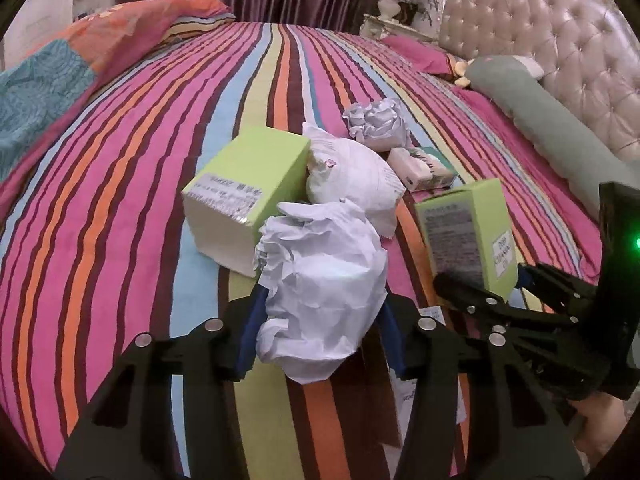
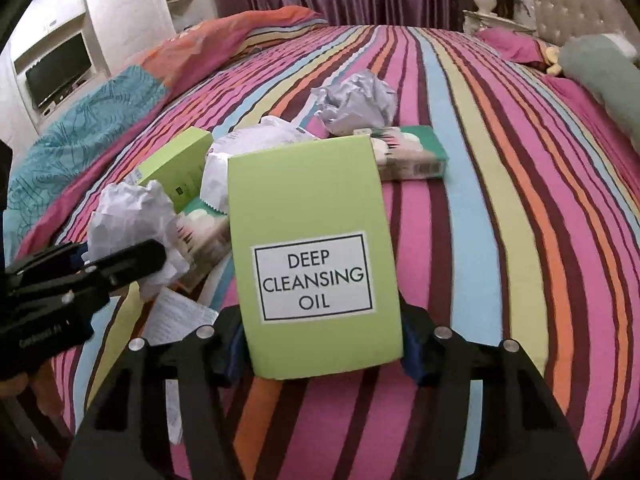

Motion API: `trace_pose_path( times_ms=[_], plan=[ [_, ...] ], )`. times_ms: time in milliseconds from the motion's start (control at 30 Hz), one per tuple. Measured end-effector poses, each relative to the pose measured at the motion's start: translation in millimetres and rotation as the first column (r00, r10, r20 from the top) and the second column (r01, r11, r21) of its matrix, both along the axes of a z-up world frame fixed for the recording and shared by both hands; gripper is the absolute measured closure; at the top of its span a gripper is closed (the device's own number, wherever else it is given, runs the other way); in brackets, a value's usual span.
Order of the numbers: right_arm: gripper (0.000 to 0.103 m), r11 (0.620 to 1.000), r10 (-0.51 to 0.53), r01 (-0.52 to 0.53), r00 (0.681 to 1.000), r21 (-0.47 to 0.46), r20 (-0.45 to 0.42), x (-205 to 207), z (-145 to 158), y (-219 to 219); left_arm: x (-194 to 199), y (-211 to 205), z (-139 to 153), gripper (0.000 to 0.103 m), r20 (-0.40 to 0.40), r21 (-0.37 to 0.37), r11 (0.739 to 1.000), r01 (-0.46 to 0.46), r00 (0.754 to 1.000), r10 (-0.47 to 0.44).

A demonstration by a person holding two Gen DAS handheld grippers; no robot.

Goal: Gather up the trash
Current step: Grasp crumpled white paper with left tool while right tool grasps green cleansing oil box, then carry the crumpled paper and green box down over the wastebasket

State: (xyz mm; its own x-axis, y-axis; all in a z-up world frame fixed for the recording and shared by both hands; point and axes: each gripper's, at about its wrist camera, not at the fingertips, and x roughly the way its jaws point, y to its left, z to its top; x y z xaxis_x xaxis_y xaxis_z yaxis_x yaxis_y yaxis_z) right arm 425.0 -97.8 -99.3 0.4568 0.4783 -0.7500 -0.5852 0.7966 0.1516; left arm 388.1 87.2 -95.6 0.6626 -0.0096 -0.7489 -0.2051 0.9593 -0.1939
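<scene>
My left gripper (image 1: pixel 320 322) is shut on a crumpled white paper ball (image 1: pixel 320 276), its blue pads pressing both sides; the same ball (image 2: pixel 132 212) shows in the right wrist view, in the left gripper (image 2: pixel 116 256). My right gripper (image 2: pixel 322 356) is shut on the lower end of a lime-green box labelled DEEP CLEANSING OIL (image 2: pixel 312 200), which stands upright. From the left wrist view that box (image 1: pixel 464 224) sits in the right gripper (image 1: pixel 486 282) at the right. Both are just above the striped bedspread (image 1: pixel 120 220).
More trash lies on the bed behind: a bigger green box (image 1: pixel 244 184), a white pouch (image 1: pixel 352 172), a second crumpled paper (image 1: pixel 376 120), a tissue pack (image 1: pixel 420 168), and a printed slip (image 2: pixel 176 316). A green bolster (image 1: pixel 540 112) and tufted headboard (image 1: pixel 560 40) stand right, folded quilts (image 1: pixel 60 80) left.
</scene>
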Motion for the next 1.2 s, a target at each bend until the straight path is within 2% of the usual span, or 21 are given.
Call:
trace_pose_path(
  times_ms=[300,533,867,1200],
  plan=[
    [0.046,0.990,-0.105,0.107,0.994,0.095,-0.024,-16,24,-39,-32,3,29,0.054,0.068,0.028,1.000,-0.011,0.998,0.009],
    [0.046,0.984,-0.131,0.133,0.991,0.115,-0.022,-48,35,-62,-75,6,49,0.054,0.096,0.052,0.999,-0.013,0.995,0.008],
    [0.046,0.972,-0.160,0.169,0.985,0.163,-0.067,-93,35,-84,-138,7,50,0.054,0.091,0.040,0.999,-0.005,0.996,0.002],
    [0.046,0.972,-0.165,0.173,0.984,0.160,-0.067,-144,44,-98,-201,-2,44,0.054,0.070,0.048,0.999,0.006,0.997,-0.010]
  ],
)
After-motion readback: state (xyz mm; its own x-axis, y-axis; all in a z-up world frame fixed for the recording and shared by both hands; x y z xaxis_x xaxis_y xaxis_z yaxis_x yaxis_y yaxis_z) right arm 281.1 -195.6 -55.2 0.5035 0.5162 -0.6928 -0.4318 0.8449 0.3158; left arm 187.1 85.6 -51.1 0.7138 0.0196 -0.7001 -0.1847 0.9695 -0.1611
